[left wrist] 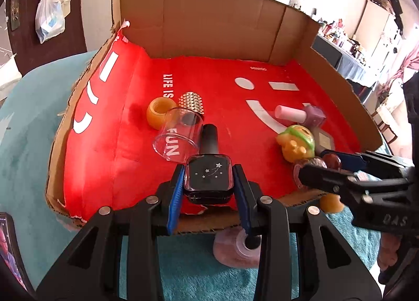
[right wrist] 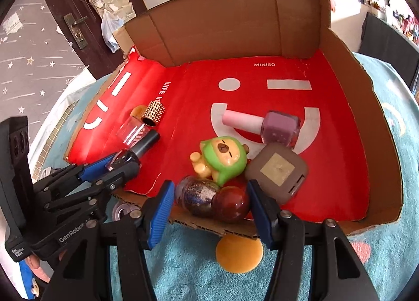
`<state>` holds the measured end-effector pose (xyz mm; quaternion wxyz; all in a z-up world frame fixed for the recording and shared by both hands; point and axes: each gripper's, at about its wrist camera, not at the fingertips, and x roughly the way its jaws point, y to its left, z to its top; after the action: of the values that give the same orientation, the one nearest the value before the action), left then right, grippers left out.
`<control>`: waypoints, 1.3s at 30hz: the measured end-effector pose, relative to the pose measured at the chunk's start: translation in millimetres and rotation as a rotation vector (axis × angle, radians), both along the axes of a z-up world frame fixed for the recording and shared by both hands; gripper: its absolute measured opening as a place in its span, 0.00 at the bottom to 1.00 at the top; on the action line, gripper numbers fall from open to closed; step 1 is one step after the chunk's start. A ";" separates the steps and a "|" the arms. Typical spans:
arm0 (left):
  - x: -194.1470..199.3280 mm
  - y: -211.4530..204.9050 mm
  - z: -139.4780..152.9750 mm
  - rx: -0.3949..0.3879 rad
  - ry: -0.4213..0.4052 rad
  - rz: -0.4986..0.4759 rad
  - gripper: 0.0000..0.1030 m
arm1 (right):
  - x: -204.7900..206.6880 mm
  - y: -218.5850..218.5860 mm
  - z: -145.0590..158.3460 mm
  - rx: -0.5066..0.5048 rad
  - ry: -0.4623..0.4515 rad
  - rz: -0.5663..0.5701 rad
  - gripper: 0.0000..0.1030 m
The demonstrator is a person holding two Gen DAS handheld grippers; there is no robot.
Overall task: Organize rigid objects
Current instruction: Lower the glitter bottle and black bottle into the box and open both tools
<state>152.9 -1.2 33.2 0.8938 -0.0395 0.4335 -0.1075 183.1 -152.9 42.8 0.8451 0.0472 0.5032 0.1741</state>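
Note:
A black nail polish bottle (left wrist: 208, 178) with silver stars sits between the blue pads of my left gripper (left wrist: 208, 170), which is shut on it just above the front edge of the red-lined cardboard tray (left wrist: 209, 26). From the right wrist view, the left gripper (right wrist: 123, 165) shows at the left with that bottle. My right gripper (right wrist: 210, 196) is shut lengthwise on a glittery bottle with a dark red round cap (right wrist: 214, 199), low over the tray's front edge. The right gripper (left wrist: 322, 163) also appears in the left wrist view.
In the tray lie an orange jar (left wrist: 159, 112), a gold studded cap (right wrist: 154, 112), a clear cup (left wrist: 179, 136), a pink-capped purple polish (right wrist: 262, 125), a green-hooded figure (right wrist: 222, 159) and a grey square case (right wrist: 277, 170). An orange lid (right wrist: 239, 255) and a clear bottle (left wrist: 246, 246) rest on the teal blanket.

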 end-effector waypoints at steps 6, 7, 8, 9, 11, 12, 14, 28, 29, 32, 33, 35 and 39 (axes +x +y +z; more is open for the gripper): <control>7.2 5.7 -5.5 0.014 0.005 0.023 0.33 | 2.9 3.0 -2.7 0.008 0.010 0.013 0.58; 8.0 5.8 -6.0 0.016 0.005 0.025 0.33 | 4.1 2.8 -3.6 0.009 0.011 0.010 0.58; 8.6 5.7 -6.2 0.019 0.005 0.026 0.33 | 5.0 2.8 -4.6 0.007 0.008 0.006 0.58; 9.3 5.7 -6.7 0.021 0.005 0.028 0.33 | 5.7 3.3 -5.5 0.005 0.004 0.005 0.58; 10.8 5.5 -7.9 0.025 0.007 0.030 0.33 | 6.7 4.3 -7.1 0.002 -0.005 -0.002 0.58; 11.2 5.3 -7.9 0.027 0.006 0.030 0.33 | 7.5 4.5 -7.8 0.004 -0.012 -0.008 0.58; 12.4 5.6 -8.1 0.027 0.006 0.033 0.33 | 9.4 3.6 -8.2 0.013 -0.017 -0.017 0.58; 16.0 5.8 -8.4 0.033 0.004 0.047 0.33 | 14.2 2.2 -1.8 0.016 -0.055 -0.035 0.57; 16.0 5.8 -8.6 0.034 0.004 0.047 0.33 | 14.1 2.3 -3.3 0.018 -0.040 -0.027 0.53; 15.7 5.2 -8.8 0.038 0.002 0.048 0.33 | 11.7 -1.0 -2.5 0.039 -0.032 -0.023 0.42; 15.6 5.0 -8.9 0.039 0.002 0.048 0.33 | 11.9 -2.2 -1.0 0.042 -0.032 -0.027 0.40; 15.7 5.1 -9.0 0.039 0.002 0.047 0.33 | 13.8 -2.7 -0.9 0.030 -0.035 -0.036 0.39; 15.7 5.3 -9.3 0.040 0.001 0.047 0.33 | 15.0 -3.8 -6.0 0.046 -0.017 -0.041 0.50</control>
<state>168.6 4.1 23.9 0.8964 -0.0321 0.4352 -0.0778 198.0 -156.7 36.8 0.8514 0.0755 0.4910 0.1684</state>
